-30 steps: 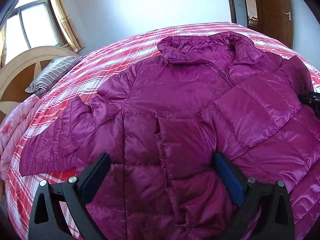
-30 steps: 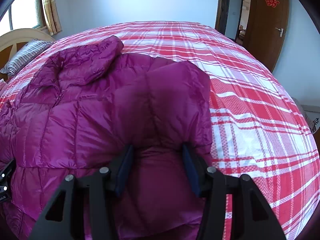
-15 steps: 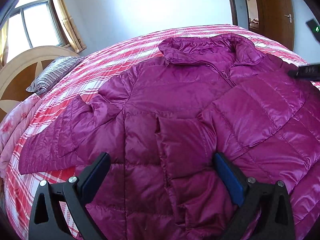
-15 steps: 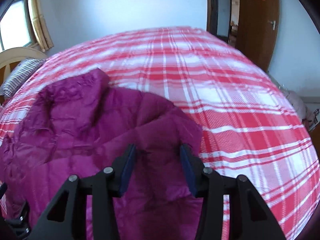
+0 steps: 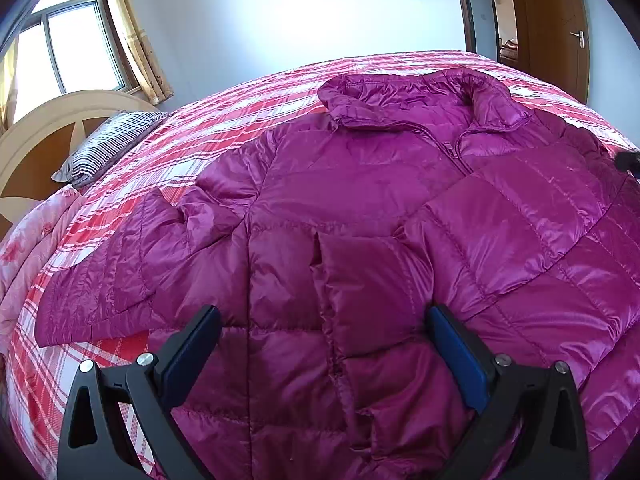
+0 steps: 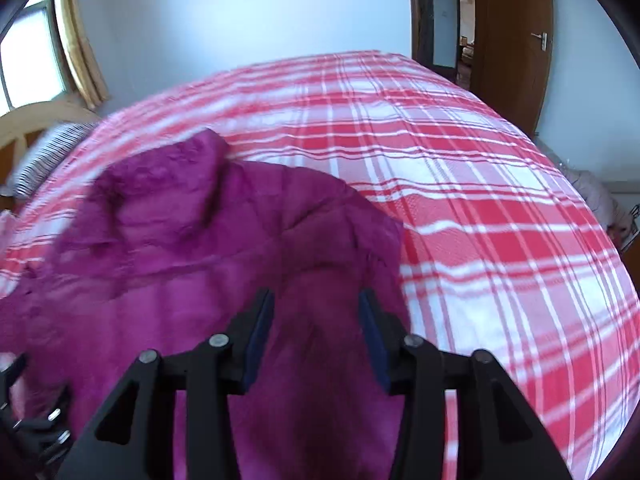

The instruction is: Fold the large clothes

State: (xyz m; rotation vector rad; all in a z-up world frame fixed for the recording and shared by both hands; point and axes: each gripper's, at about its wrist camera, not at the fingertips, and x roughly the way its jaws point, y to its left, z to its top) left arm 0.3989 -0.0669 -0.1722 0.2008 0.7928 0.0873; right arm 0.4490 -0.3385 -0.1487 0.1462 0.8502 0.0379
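Since a second ago the right gripper has lifted and swung, so its view now takes in more bare plaid bedspread and less jacket, and the whole shot is smeared with motion blur. Left side basically hasn't budged.

Going left to right in the left wrist view: headboard at 9 o'clock, striped pillow just beside it, then the jacket spread flat across the bed, collar at 12 o'clock, zipper running down from it. One sleeve lies out toward 9 o'clock on the bedspread, the other is folded across the chest, cuff landing near the middle. Left gripper hangs over the hem at 6 o'clock with its jaws wide apart, fabric below them but nothing pinched. A dark bit of the other tool pokes in at 3 o'clock.

Right wrist view: jacket fills the 8 o'clock half, bedspread the rest, door at 1 o'clock. Its jaws are opening, purple fabric sits in the gap, and I can't see the pads pressing on it.
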